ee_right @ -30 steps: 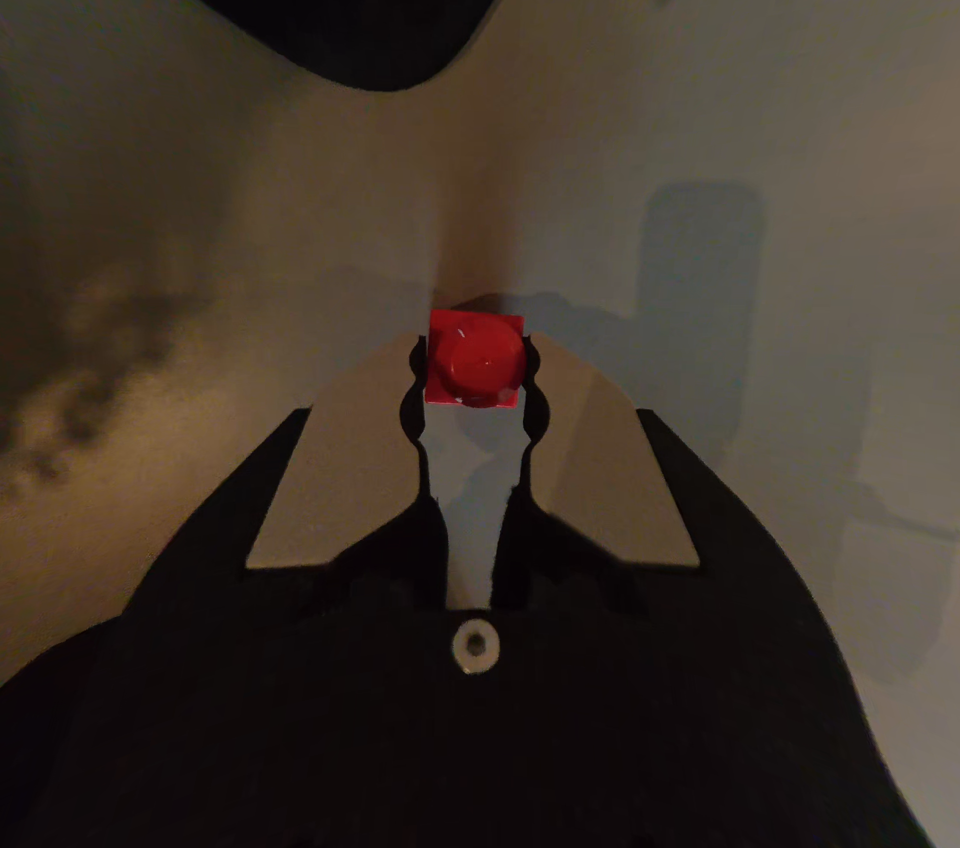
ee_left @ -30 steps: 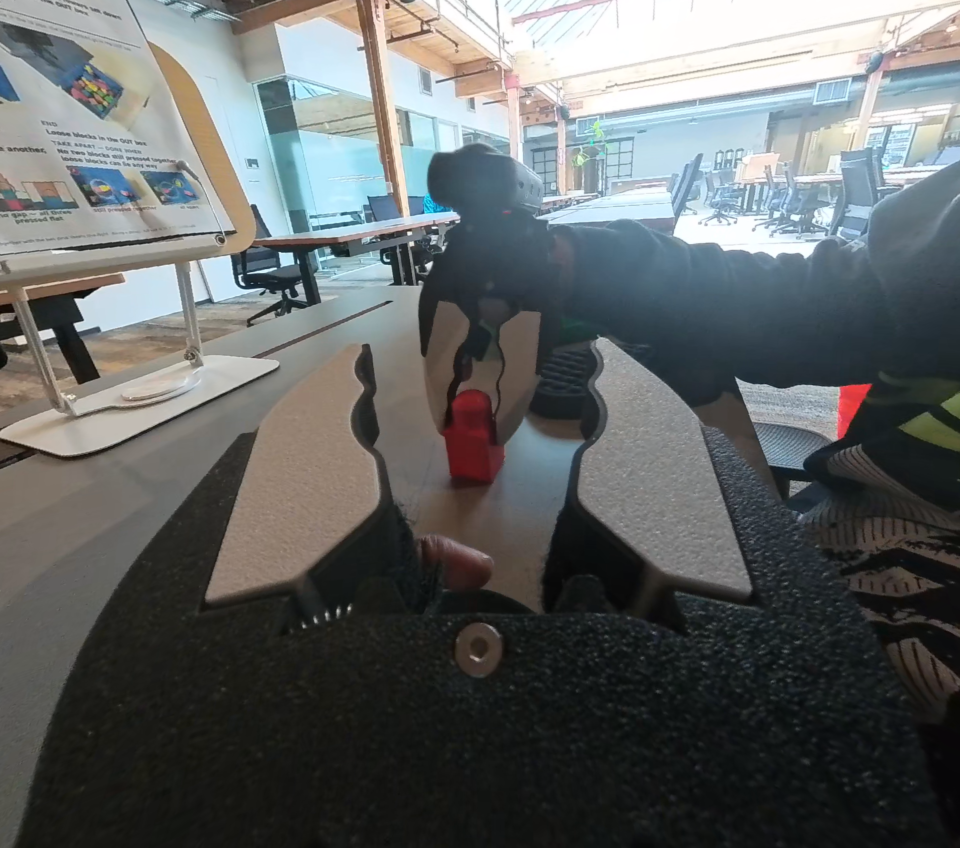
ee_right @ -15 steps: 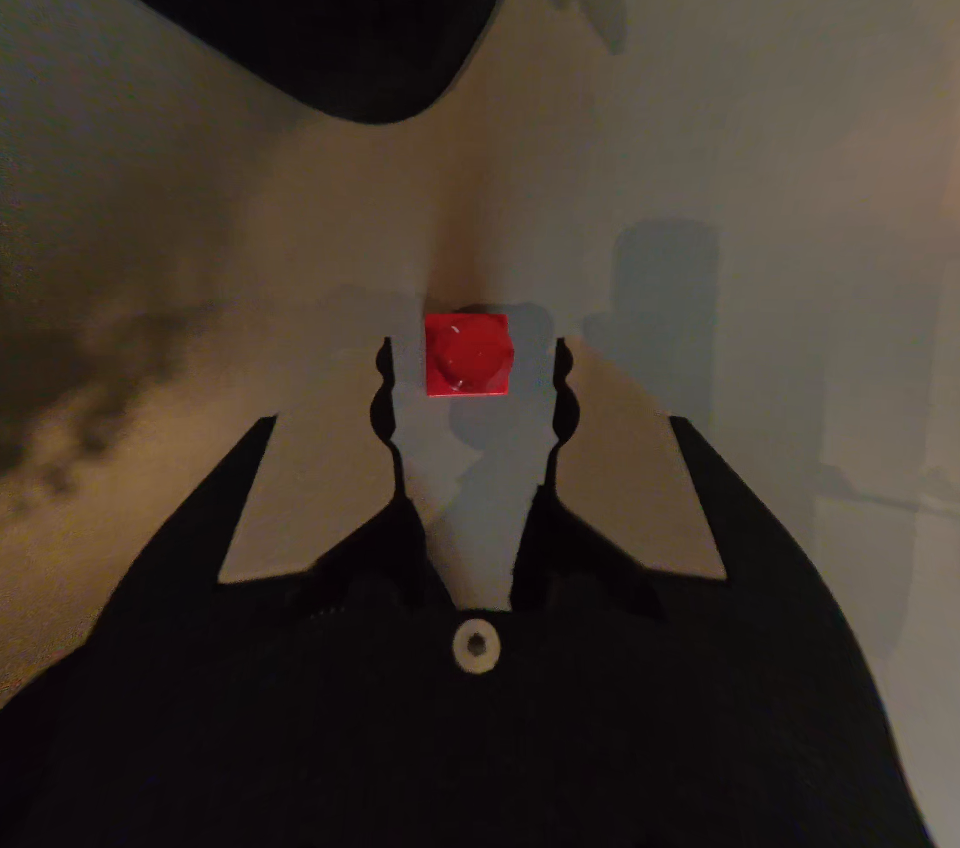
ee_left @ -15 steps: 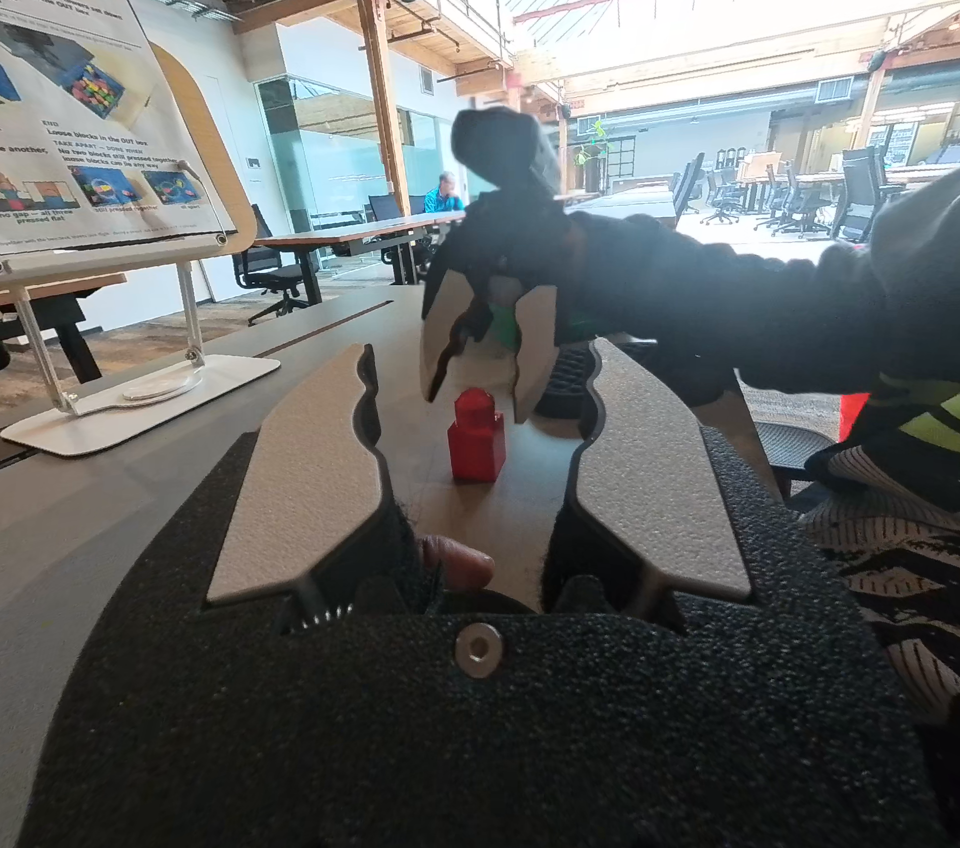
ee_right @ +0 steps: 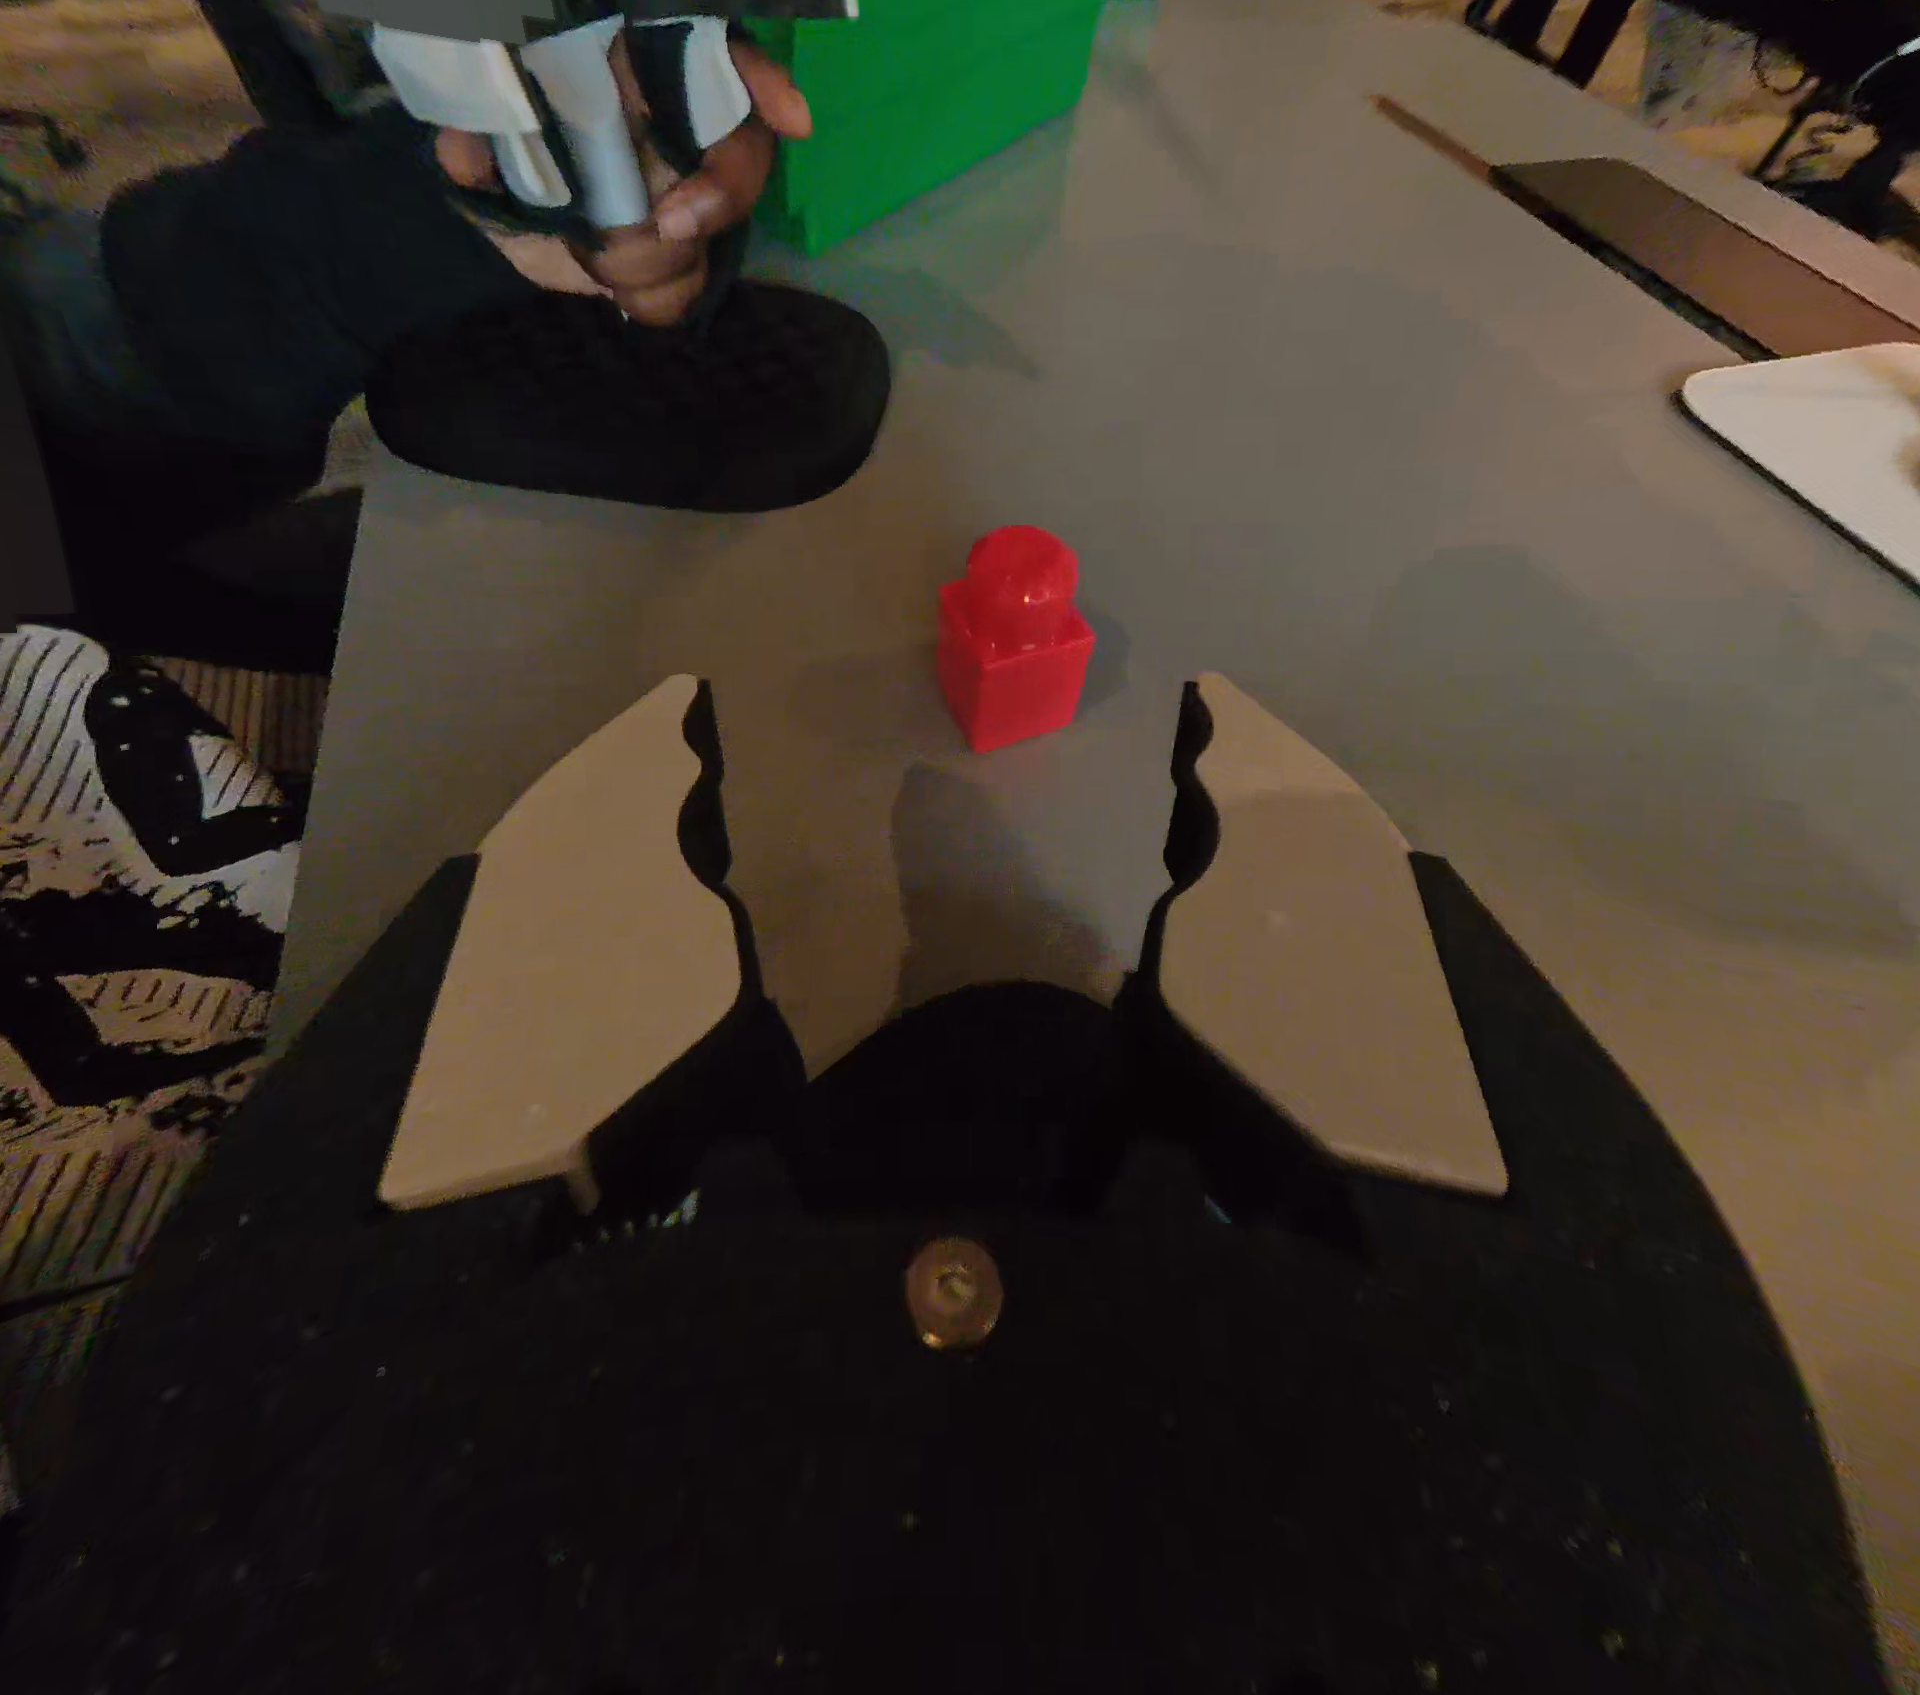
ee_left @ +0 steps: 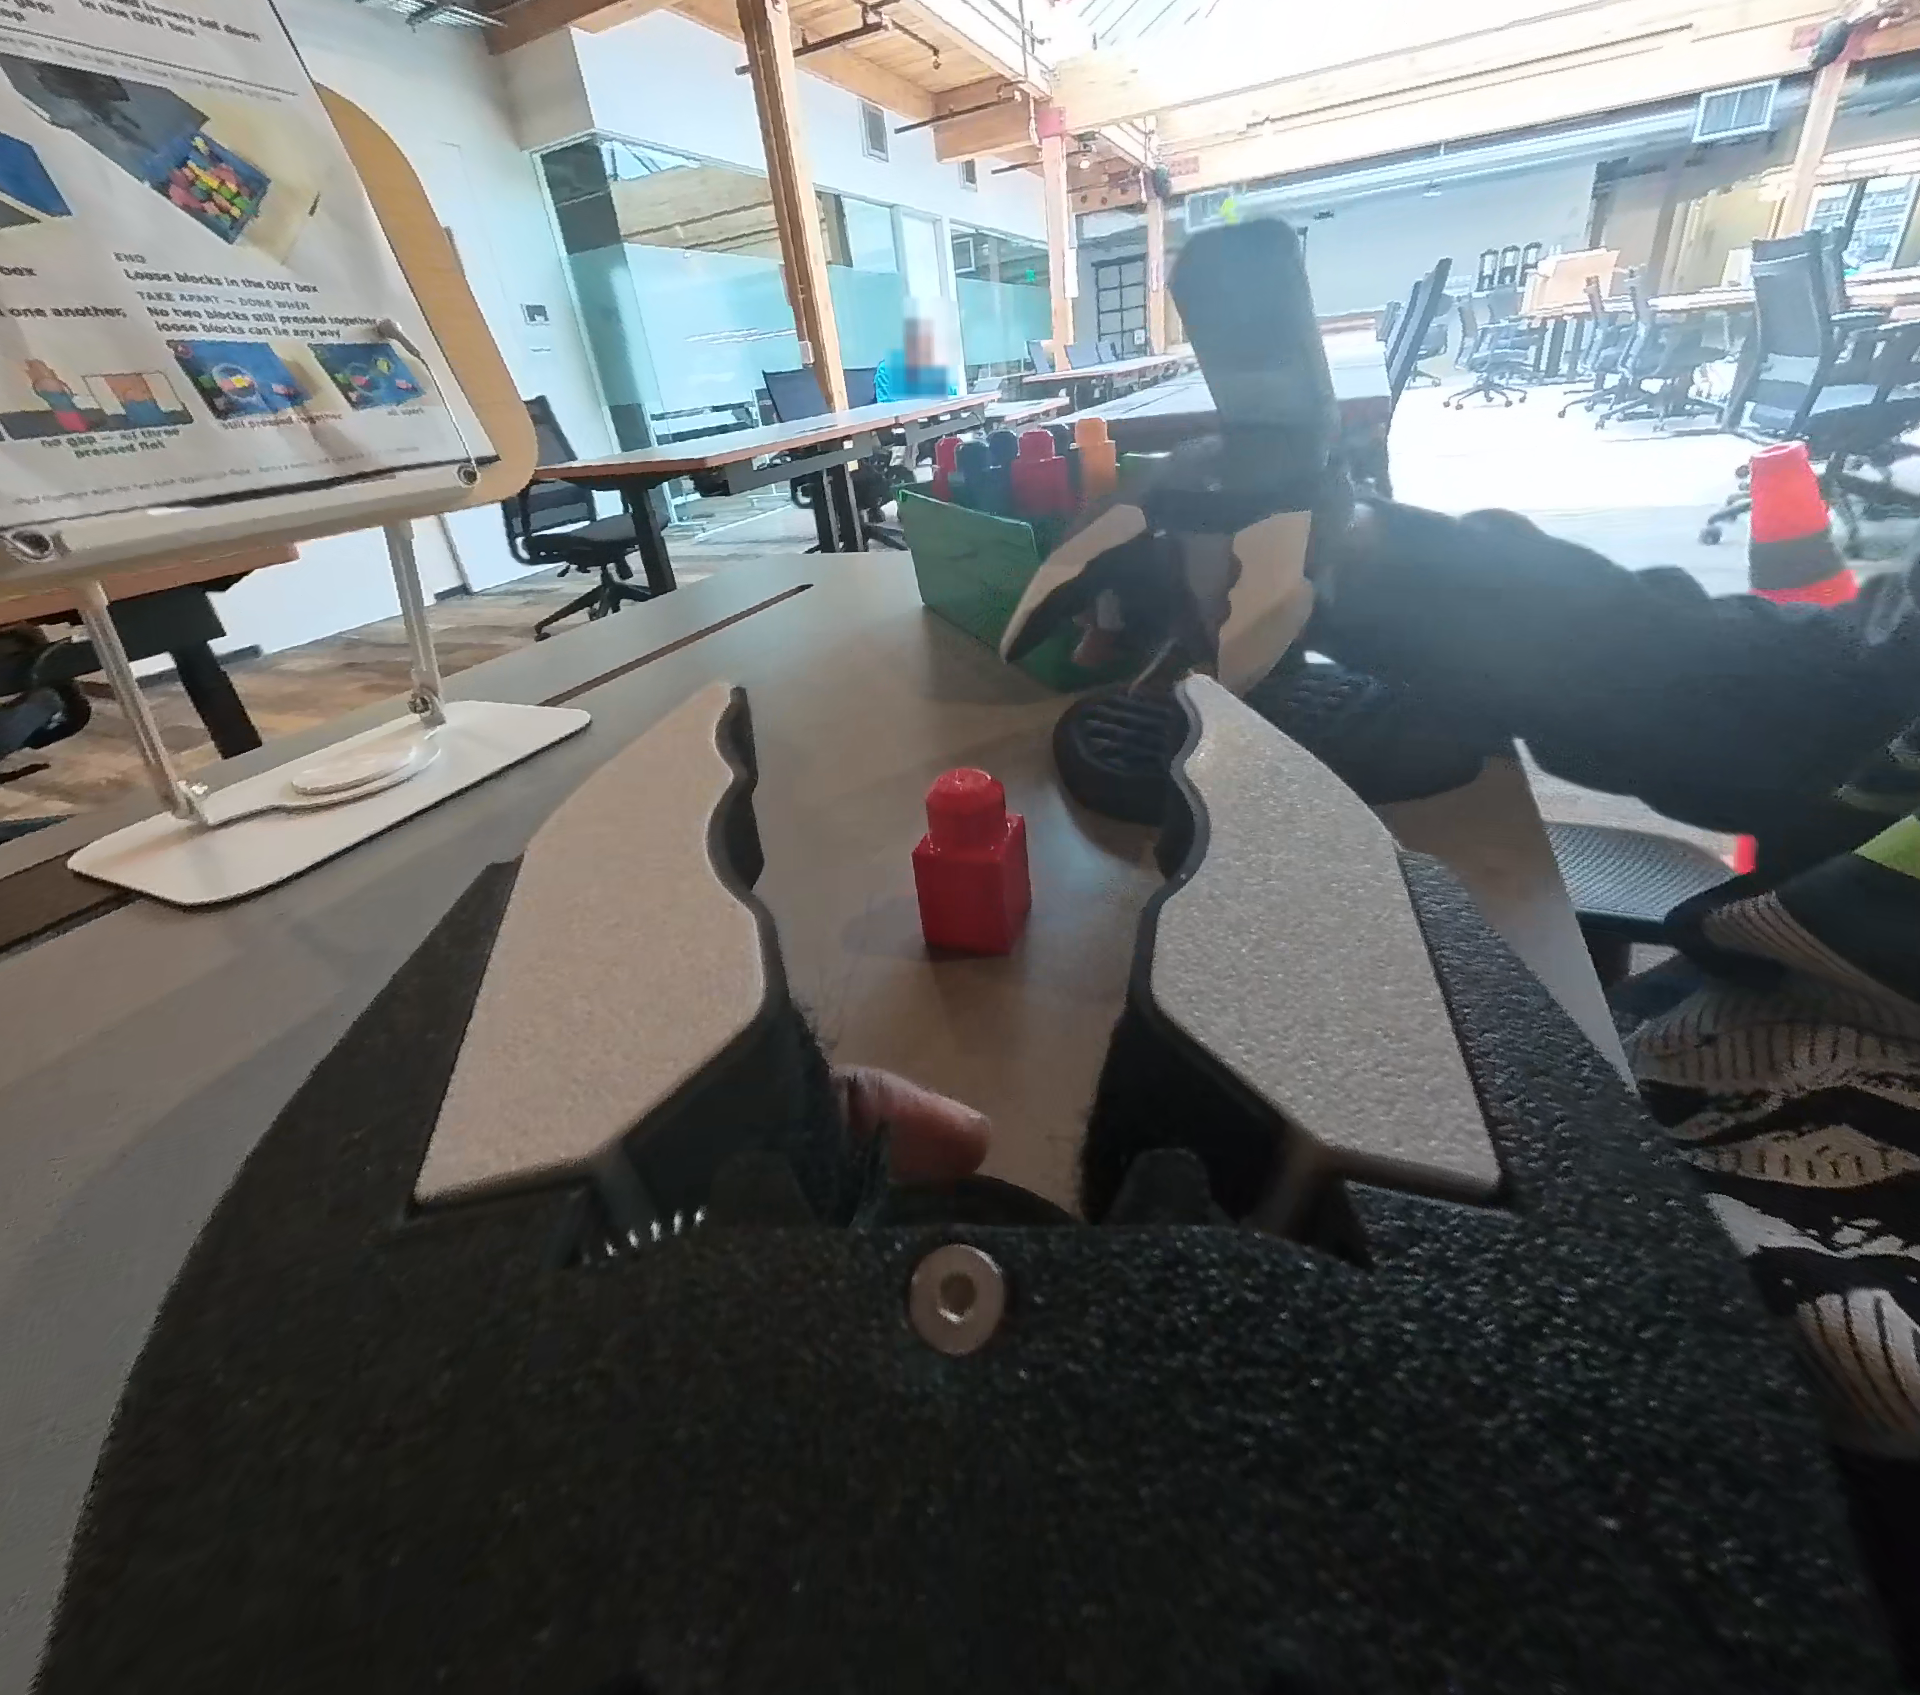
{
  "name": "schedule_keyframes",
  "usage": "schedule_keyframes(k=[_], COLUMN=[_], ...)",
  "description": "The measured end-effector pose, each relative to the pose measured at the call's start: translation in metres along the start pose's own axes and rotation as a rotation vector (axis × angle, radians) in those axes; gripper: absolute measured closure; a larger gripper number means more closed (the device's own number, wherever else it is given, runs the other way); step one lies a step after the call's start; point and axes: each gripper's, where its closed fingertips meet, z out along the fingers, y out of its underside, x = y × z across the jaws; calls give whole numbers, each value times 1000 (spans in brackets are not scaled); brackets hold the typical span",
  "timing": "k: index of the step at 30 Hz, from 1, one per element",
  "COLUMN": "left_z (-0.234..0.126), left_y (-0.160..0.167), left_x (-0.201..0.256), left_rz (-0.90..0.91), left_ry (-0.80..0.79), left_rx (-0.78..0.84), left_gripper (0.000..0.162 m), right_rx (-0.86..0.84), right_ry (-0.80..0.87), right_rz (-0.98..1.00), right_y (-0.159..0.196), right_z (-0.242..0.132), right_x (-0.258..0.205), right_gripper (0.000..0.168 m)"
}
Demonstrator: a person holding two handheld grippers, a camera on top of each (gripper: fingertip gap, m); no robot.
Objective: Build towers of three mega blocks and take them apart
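1. Red, single-stud block stands upright on the grey table, alone and touched by nothing; the right wrist view shows it just ahead of that gripper's fingertips.
2. Left gripper has its jaws spread wide and empty, the block sitting between the tips in its own view.
3. Right gripper is likewise released and holds nothing; seen from the left wrist view it is raised above the table and partly blurred.
4. Green bin behind it is partly hidden by that gripper; coloured blocks stick up from it, their number hard to make out.
5. Instruction sheet on a white stand carries printed text and photos, cut off at the left and top edges.
6. Mosaic patches cover part of each view.
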Motion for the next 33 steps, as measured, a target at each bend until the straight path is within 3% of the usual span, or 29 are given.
schedule_keyframes(k=[5, 8, 15, 20, 24, 33], left_z=[-4, -22, -138, -209, -241, -244], left_y=[-18, -39, -76, -38, 7, 74], left_x=[2, -14, -133, -212, -248, -271], left_rz=[-2, 73, 75, -48, -127, -236], left_ry=[-20, -116, -644, -924, -1059, -1017], left_rx=[-46, -188, -672, -959, -1101, -1173], left_gripper=[88, 89, 94, 94, 91, 98], right_rx=[89, 99, 63, 53, 76, 92], right_ry=[31, 33, 26, 18, 23, 26], right_rz=[28, 36, 24, 20, 26, 35], right_y=[-1, 0, 5, 7, 4, 3], right_z=[-9, -10, -5, -4, -7, -8], right_x=[2, 2, 0, -1, 0, 1], right_gripper=[85, 85, 87, 86, 86, 87])
